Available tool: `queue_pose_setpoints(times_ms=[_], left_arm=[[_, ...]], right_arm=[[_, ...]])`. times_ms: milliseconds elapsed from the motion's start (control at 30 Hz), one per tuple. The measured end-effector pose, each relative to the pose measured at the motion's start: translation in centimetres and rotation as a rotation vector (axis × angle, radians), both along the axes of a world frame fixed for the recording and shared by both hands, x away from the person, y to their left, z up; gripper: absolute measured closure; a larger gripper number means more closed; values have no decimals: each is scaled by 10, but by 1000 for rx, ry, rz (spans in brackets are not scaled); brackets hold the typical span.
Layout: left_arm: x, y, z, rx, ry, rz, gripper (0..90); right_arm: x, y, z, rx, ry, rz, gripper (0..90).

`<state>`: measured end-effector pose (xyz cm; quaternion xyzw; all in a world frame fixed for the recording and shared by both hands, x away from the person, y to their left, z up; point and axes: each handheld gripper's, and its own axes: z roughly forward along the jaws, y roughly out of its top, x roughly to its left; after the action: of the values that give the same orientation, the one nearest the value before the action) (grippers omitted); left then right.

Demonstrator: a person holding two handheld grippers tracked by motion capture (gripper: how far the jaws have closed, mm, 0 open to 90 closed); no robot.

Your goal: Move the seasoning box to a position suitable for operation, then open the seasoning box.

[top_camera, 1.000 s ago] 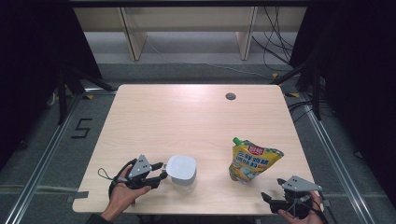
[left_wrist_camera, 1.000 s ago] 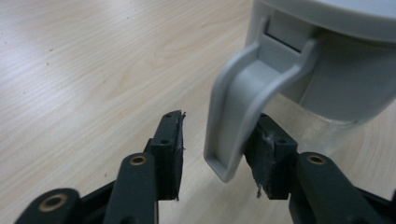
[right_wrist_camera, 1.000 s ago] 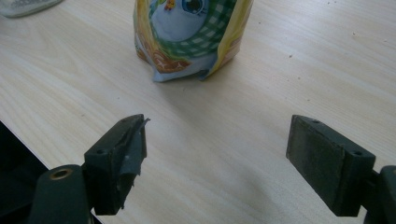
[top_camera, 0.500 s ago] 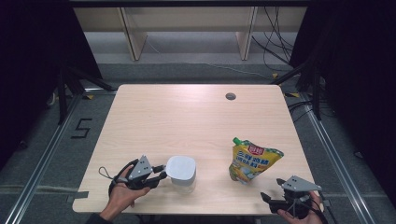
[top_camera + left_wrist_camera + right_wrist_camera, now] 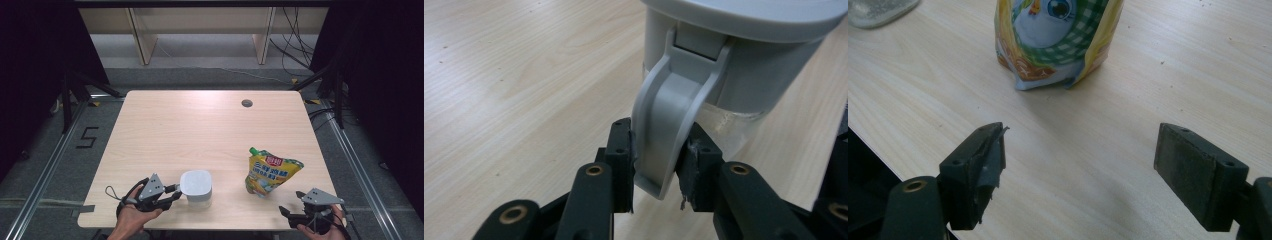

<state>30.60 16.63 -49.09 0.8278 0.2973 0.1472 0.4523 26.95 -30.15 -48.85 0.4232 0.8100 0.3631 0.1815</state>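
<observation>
A clear container with a grey lid (image 5: 196, 186) stands near the table's front edge, left of centre. My left gripper (image 5: 176, 192) reaches it from the left. In the left gripper view its jaws have just been closing, then eased a little, and both pads press on the grey handle (image 5: 664, 130); the left gripper (image 5: 658, 165) is shut on it. A yellow-green spouted pouch (image 5: 270, 172) stands upright to the right. My right gripper (image 5: 291, 202) sits at the front right corner, open, with bare table between its pads (image 5: 1078, 155) and the pouch (image 5: 1058, 35) a short way ahead.
The wooden table (image 5: 200, 130) has a round cable hole (image 5: 246, 103) at the back right. Its front edge runs just under both hands. A corner of the clear container (image 5: 878, 10) lies at the top left of the right gripper view. Dark frames flank the table.
My left gripper's jaws have narrowed onto the container's handle, and the hand has shifted slightly. The right gripper and the pouch have stayed put.
</observation>
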Motion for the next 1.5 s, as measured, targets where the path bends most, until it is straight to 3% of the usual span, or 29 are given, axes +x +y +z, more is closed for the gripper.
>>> queue_pose_setpoints(times_ms=[200,267,300,333,433,467,533,567,600,633,667,700,800,833,867,967,1000,1067,1133,1167,1233,1267,1300,1400,1467,1500], left_arm=[[-8,-11,2,22,5,-22,683],[-10,-13,2,13,18,-18,679],[-11,-16,1,-10,26,-19,679],[-11,-16,1,-4,27,-28,676],[-12,-19,0,-12,20,-44,673],[-12,-21,0,-23,27,-51,672],[-14,-23,1,-9,24,-54,672],[-14,-25,0,-22,26,-56,672],[-12,-24,0,0,7,-77,672],[-11,-24,1,16,22,-61,672],[-11,-26,-1,-20,16,-52,672],[-11,-26,-1,-13,9,-48,673],[-8,-29,-1,-3,13,-50,674],[-7,-30,-1,1,8,-60,675],[-6,-30,-1,6,-5,-71,675],[-6,-31,-2,-14,13,-58,674],[-5,-29,-1,6,9,-58,673],[-6,-31,-1,-16,22,-48,666],[-6,-30,-1,-41,18,-39,614],[-6,-29,0,-54,15,-46,542],[-6,-27,2,-49,26,-56,453],[-7,-27,4,-47,19,-48,453],[-9,-24,7,-40,19,-38,384],[-12,-21,10,-48,27,-26,341],[-13,-18,12,-52,28,-42,305],[-13,-15,14,-65,22,-58,280]], right_arm=[[0,1,0,4,6,-1,214],[1,0,0,-1,-16,9,214],[-1,1,0,-2,-10,-5,214],[0,1,0,14,16,1,214],[-2,3,0,12,26,-8,214],[0,1,0,1,6,11,214],[-2,3,1,13,29,-11,214],[0,2,0,9,11,10,214],[0,2,0,9,11,10,214],[-1,2,1,0,4,-2,215],[0,2,1,-3,2,3,215],[0,2,1,-4,-1,4,215],[0,2,1,-6,2,3,215],[-2,4,1,8,26,-16,214],[0,3,1,-2,6,1,215],[0,2,1,-2,3,1,215],[0,2,1,-2,3,1,215],[0,2,1,-4,5,9,215],[0,2,1,-3,0,5,215],[0,2,1,-3,0,5,215],[0,2,1,-3,5,10,215],[0,2,1,4,9,14,215],[0,1,1,7,10,8,215],[0,0,1,-15,-24,7,215],[0,2,1,-3,3,6,215],[0,2,1,-6,-13,11,215]])
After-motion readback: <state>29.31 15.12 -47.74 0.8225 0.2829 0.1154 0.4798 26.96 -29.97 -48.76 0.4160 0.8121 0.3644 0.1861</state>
